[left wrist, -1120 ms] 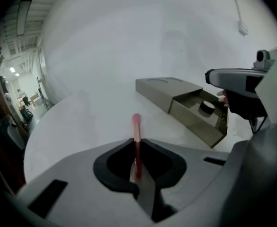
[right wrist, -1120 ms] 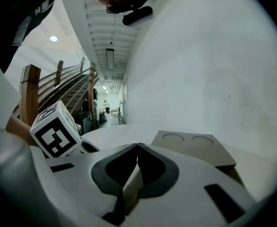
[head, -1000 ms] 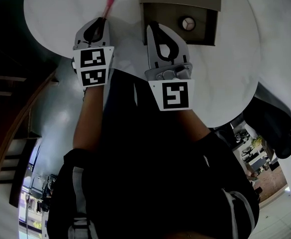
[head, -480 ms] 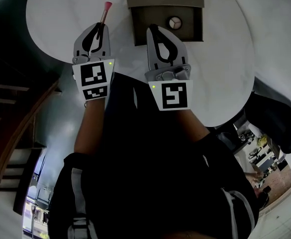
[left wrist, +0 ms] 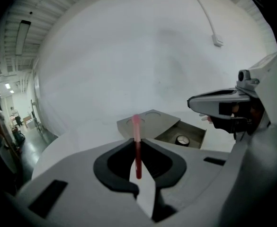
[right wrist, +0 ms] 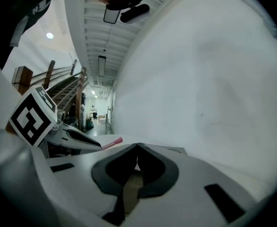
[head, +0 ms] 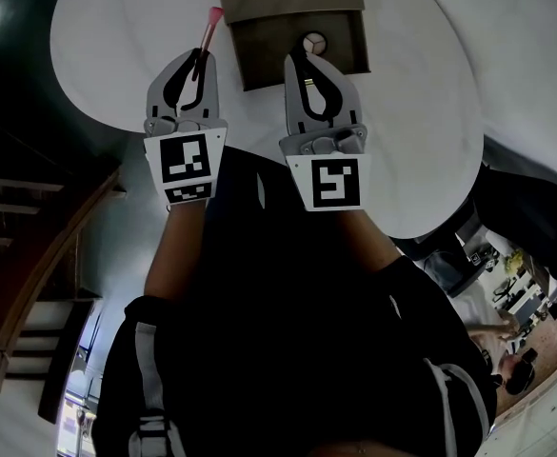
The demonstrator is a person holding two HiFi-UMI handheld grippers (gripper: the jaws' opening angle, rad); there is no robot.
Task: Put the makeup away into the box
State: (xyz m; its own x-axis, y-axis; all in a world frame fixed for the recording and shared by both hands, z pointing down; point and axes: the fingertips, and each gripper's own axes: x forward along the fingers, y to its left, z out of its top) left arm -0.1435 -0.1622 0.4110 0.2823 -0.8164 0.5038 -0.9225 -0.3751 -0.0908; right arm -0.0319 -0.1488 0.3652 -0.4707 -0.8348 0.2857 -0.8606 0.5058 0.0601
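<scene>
A slim pink-and-red makeup stick (head: 207,30) juts forward from my left gripper (head: 200,55), which is shut on its lower end; it stands upright between the pads in the left gripper view (left wrist: 137,148). My left gripper (left wrist: 137,140) hangs over the white table, just left of the grey box (head: 259,65). The box's tray is open and a round compact (head: 313,42) lies inside. My right gripper (head: 303,55) is shut on nothing, its tips at the box's near edge. In the right gripper view the right gripper (right wrist: 137,145) shows closed tips, with the stick's pink tip (right wrist: 112,142) to the left.
The round white table (head: 421,112) holds only the box, whose grey lid (left wrist: 147,121) with round recesses lies at the far side. A dark stairway (head: 30,255) and floor lie left of the table. A white cable (left wrist: 209,22) runs across the far tabletop.
My left gripper has risen with the stick and come closer to the box's left side. The right gripper has shifted slightly toward the box's open tray.
</scene>
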